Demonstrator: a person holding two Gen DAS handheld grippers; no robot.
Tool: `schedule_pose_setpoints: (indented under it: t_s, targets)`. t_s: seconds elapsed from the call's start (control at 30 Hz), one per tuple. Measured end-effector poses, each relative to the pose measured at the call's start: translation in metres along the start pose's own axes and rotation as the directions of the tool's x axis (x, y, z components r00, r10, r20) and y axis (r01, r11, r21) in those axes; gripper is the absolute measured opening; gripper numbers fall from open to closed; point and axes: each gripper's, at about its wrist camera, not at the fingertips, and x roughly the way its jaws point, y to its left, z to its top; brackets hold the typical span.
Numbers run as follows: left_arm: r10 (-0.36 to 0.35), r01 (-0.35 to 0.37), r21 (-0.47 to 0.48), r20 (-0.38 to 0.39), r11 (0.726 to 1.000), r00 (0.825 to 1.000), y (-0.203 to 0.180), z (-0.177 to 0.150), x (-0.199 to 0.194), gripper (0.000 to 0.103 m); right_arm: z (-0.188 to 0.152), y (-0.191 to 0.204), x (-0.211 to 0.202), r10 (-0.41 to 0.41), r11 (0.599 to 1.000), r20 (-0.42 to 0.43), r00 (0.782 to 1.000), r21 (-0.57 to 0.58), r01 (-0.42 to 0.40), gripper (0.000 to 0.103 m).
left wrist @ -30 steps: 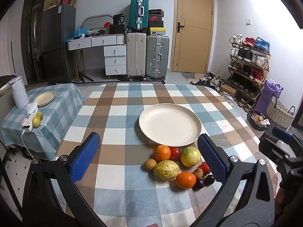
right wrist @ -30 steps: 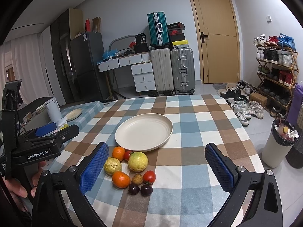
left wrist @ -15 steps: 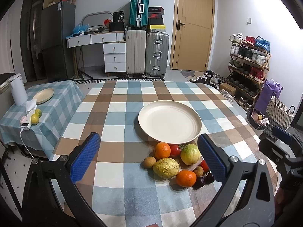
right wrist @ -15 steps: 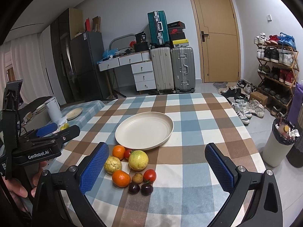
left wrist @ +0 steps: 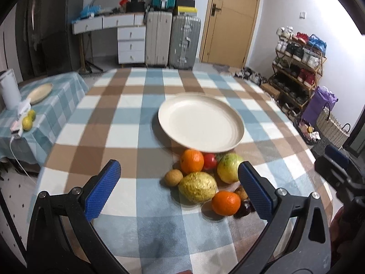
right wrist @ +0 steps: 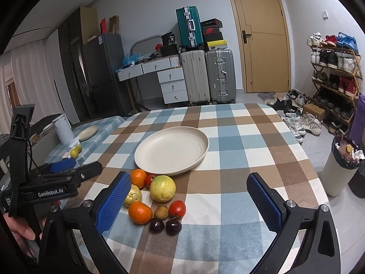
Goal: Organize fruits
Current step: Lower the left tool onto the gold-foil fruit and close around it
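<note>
Left gripper (left wrist: 178, 188) hovers over fruit pile (left wrist: 205, 180) beside plate (left wrist: 237, 123).

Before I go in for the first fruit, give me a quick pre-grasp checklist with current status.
1. Left gripper open and holding nothing: ok.
2. Right gripper open and holding nothing: ok.
3. Plate bare, room for fruit: ok.
4. Fruits packed tight: the bumpy yellow fruit touches the near orange and sits against the far orange, so a clean single pick: not ok.
5. Grippers apart from each other: ok.
6. Small fruits behind the left gripper's right finger partly hidden in the left wrist view: cannot tell their spacing there.
</note>
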Motion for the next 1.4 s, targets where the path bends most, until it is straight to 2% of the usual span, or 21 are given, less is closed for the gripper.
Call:
schedule_pose_setpoints:
  t_s: [0.4,0.73,0.8,0.87,1.0,1.17,1.4]
  targets:
    - [-0.056,0.041,-0.097,-0.156,0.994,0.986,0.014,-0.011,0.059,0.102,-0.007,-0.018,0.034,0.011,0.999,-0.059,0.998,0.037,-0.009,0.103]
    - [-0.108,0.085,-0.116,-0.209,0.99,0.972,0.012,-0.015,0.081,0.098,-0.012,-0.027,0.05,0.022,0.998,-0.089,0.996,0.058,-0.017,0.103]
    - [-0.115,0.09,-0.122,-0.216,0.988,0.97,0.011,-0.013,0.085,0.094,-0.013,-0.028,0.053,0.023,0.998,-0.094,0.995,0.059,-0.018,0.103]
    - [-0.138,0.112,-0.128,-0.223,0.985,0.965,0.011,-0.013,0.089,0.079,-0.013,-0.029,0.055,0.025,0.998,-0.098,0.995,0.062,-0.019,0.103]
    - [-0.168,0.142,-0.125,-0.238,0.982,0.957,0.009,-0.014,0.097,0.071,-0.014,-0.03,0.058,0.032,0.997,-0.103,0.994,0.066,-0.026,0.103]
    - [-0.204,0.181,-0.118,-0.226,0.976,0.953,0.007,-0.013,0.095,0.054,-0.014,-0.03,0.059,0.033,0.997,-0.105,0.994,0.068,-0.026,0.103]
    - [-0.248,0.223,-0.135,-0.213,0.965,0.945,0.013,-0.016,0.093,0.052,-0.015,-0.03,0.06,0.036,0.997,-0.105,0.994,0.066,-0.029,0.103]
